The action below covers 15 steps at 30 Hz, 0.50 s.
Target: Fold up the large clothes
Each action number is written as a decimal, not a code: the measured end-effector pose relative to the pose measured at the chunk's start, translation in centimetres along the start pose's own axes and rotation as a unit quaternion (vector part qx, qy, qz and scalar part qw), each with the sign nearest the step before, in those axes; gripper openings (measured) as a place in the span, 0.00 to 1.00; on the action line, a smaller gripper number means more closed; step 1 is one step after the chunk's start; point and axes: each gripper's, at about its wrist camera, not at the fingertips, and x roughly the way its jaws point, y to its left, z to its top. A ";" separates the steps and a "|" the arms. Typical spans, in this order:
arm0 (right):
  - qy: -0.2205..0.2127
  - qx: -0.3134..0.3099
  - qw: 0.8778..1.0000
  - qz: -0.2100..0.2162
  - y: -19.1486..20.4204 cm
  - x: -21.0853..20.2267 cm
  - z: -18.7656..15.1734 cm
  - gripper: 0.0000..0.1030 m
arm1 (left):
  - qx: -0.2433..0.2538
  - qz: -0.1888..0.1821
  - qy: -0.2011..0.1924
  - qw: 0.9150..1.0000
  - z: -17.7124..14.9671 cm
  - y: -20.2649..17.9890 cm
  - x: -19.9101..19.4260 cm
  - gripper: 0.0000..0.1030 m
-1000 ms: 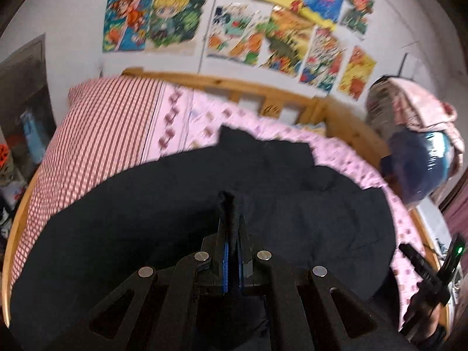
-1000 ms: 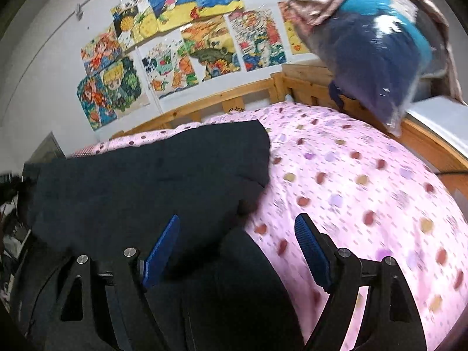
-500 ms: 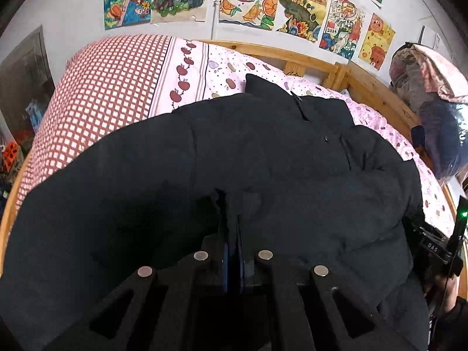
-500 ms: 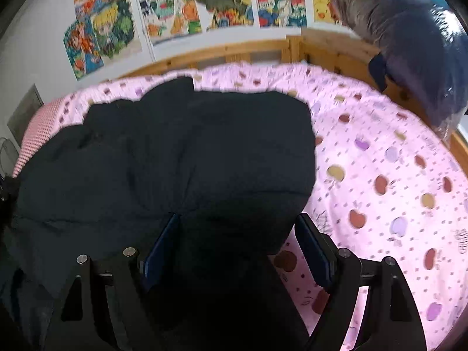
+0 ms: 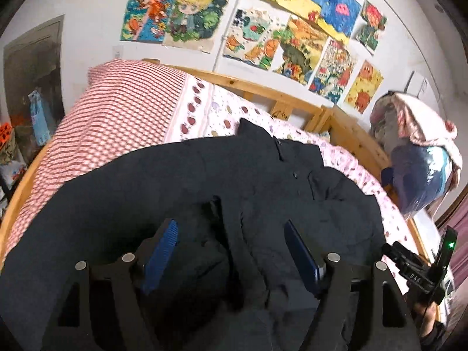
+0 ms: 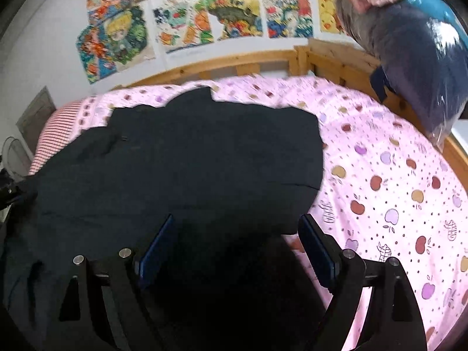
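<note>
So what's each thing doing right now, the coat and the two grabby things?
Black coat: lying spread on the pink bed sheet, rumpled, held by neither gripper.
Left gripper: jaws just opened, coat fabric loose between them.
Right gripper: jaws open over the coat's near edge.

I am in a bedroom at home, most likely a child's. In front of me stands a wooden bed (image 5: pixel 295 102) with slatted rails along its far side and right end. A pink sheet (image 6: pixel 389 181) printed with small apples covers the mattress, and at the far left lies a red-and-white checked pillow (image 5: pixel 122 122). On the white wall beyond the bed hang bright hand-coloured drawings (image 5: pixel 263 32) of cartoon figures, fruit and fish, set edge to edge. At the right end of the bed a clear plastic bag of bedding (image 6: pixel 415 46) is propped up.
</note>
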 end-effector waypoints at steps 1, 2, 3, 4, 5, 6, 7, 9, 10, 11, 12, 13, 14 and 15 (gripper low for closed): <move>-0.003 -0.003 1.000 0.006 0.3 -0.4 0.1 0.79 | -0.005 -0.001 -0.005 1.000 -0.1 0.4 -0.9 0.73; -0.006 -0.007 1.000 0.012 0.9 -0.9 0.2 0.79 | -0.010 -0.001 -0.012 1.000 -0.3 0.9 -1.9 0.74; -0.008 -0.013 1.000 0.022 1.9 -1.5 0.3 0.79 | -0.017 0.000 -0.018 1.000 -0.6 1.4 -3.1 0.77; -0.010 -0.017 0.999 0.028 2.4 -1.8 0.3 0.80 | -0.025 0.002 -0.023 0.999 -0.8 2.0 -4.0 0.80; -0.012 -0.026 0.999 0.035 3.4 -2.3 0.3 0.80 | -0.035 0.002 -0.025 0.999 -1.1 2.7 -4.9 0.82; -0.013 -0.032 0.999 0.040 4.1 -2.5 0.3 0.80 | -0.052 0.000 -0.023 0.998 -1.8 3.5 -6.1 0.85; -0.015 -0.040 0.998 0.048 5.2 -2.9 0.2 0.80 | -0.065 -0.005 -0.021 0.998 -2.2 4.2 -6.8 0.87; -0.016 -0.054 0.996 0.064 7.2 -3.3 0.0 0.80 | -0.096 -0.016 -0.015 0.995 -3.7 5.6 -8.4 0.89; -0.016 -0.060 0.995 0.071 8.1 -3.5 -0.1 0.80 | -0.115 -0.015 -0.009 0.993 -4.8 6.3 -9.3 0.90; -0.017 -0.068 0.994 0.078 8.8 -3.7 -0.2 0.80 | -0.128 -0.015 -0.006 0.992 -5.8 6.8 -10.1 0.90; -0.018 -0.080 0.993 0.086 10.1 -3.9 -0.4 0.80 | -0.141 -0.014 -0.006 0.990 -6.9 7.4 -11.0 0.90; -0.018 -0.087 0.992 0.090 11.0 -4.1 -0.6 0.80 | -0.153 -0.012 -0.008 0.988 -7.9 7.8 -11.7 0.90; -0.018 -0.094 0.991 0.096 12.0 -4.2 -0.8 0.80 | -0.168 -0.012 -0.011 0.986 -9.1 8.3 -12.4 0.91; -0.017 -0.101 0.990 0.101 13.0 -4.2 -0.9 0.80 | -0.190 -0.010 -0.015 0.982 -10.6 8.9 -13.4 0.92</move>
